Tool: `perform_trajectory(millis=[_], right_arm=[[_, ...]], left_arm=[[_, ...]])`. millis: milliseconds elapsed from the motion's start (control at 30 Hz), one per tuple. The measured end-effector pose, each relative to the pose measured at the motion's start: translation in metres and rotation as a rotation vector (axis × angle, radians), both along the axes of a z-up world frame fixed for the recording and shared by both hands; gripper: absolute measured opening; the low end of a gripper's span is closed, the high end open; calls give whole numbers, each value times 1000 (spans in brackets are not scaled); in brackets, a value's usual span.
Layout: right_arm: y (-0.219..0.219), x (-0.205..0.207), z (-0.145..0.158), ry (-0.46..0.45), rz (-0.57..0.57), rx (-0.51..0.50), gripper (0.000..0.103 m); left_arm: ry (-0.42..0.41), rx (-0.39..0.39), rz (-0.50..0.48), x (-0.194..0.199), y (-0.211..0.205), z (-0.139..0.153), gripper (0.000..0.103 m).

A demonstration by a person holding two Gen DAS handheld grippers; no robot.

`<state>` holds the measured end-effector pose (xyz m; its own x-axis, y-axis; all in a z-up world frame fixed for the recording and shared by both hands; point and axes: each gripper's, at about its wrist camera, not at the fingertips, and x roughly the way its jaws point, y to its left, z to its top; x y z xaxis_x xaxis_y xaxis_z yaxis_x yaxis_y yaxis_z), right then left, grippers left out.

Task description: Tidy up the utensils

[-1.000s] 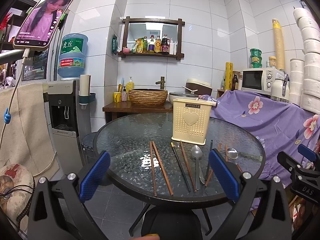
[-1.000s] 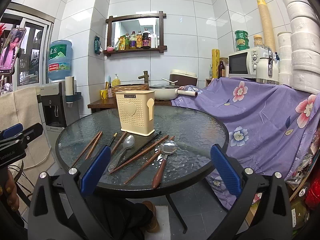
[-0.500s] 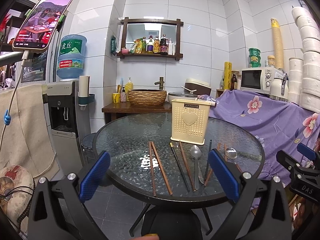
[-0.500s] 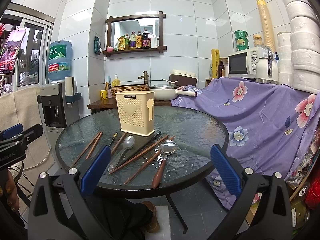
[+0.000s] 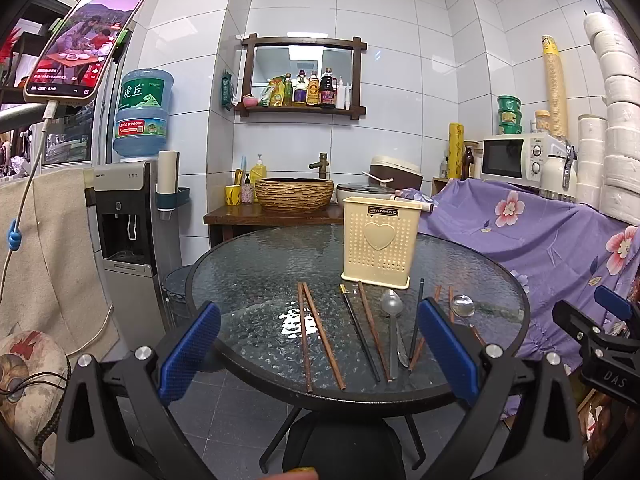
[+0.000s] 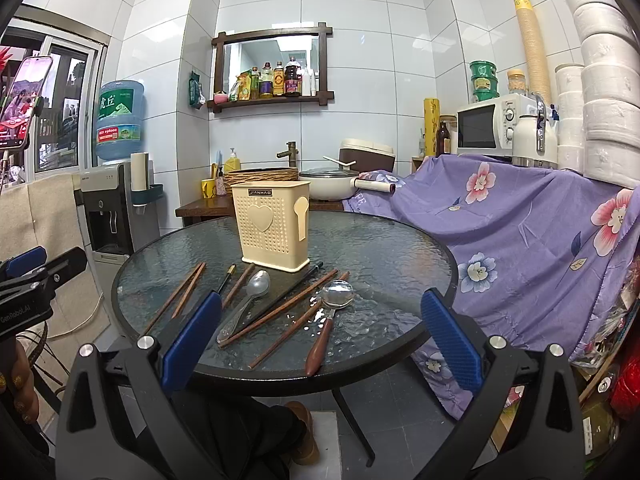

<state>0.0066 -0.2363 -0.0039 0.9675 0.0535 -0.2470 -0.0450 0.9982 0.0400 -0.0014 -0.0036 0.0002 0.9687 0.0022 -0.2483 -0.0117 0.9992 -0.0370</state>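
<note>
Both the left gripper (image 5: 320, 354) and the right gripper (image 6: 320, 340) are wide open and empty; chopsticks (image 5: 316, 336) lie on the table (image 5: 248, 280) at frame center.

White glossy wall tiles (image 5: 400, 20) cover the room from top to bottom of the frame. At upper centre hangs a dark wooden-framed mirror (image 5: 304, 56) with a shelf of bottles (image 5: 308, 90) below it. Left of centre stands a water dispenser (image 5: 124, 216) carrying a blue water jug (image 5: 142, 112). A wooden counter (image 5: 256, 216) at centre holds a woven basin (image 5: 294, 194) under a brass tap (image 5: 322, 162). On the right, a purple floral cloth (image 5: 540, 236) drapes furniture, with a white microwave (image 5: 516, 156) above it. Grey floor tiles (image 5: 236, 420) fill the bottom. A round glass worktop (image 5: 256, 272) sits mid-frame.
</note>
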Motion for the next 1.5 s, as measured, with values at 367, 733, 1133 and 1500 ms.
perform_trajectory(millis=[367, 733, 1133, 1500], right_arm=[[0, 1, 2, 0, 0, -1, 99], [1, -1, -2, 1, 1, -1, 99], [1, 0, -2, 1, 1, -2, 99], [4, 1, -5, 7, 2, -6, 99]], left_arm=[[0, -2, 0, 0, -1, 0, 97], [2, 3, -2, 1, -2, 2, 97], [1, 2, -2, 0, -2, 2, 97], [5, -2, -8, 1, -2, 1, 97]])
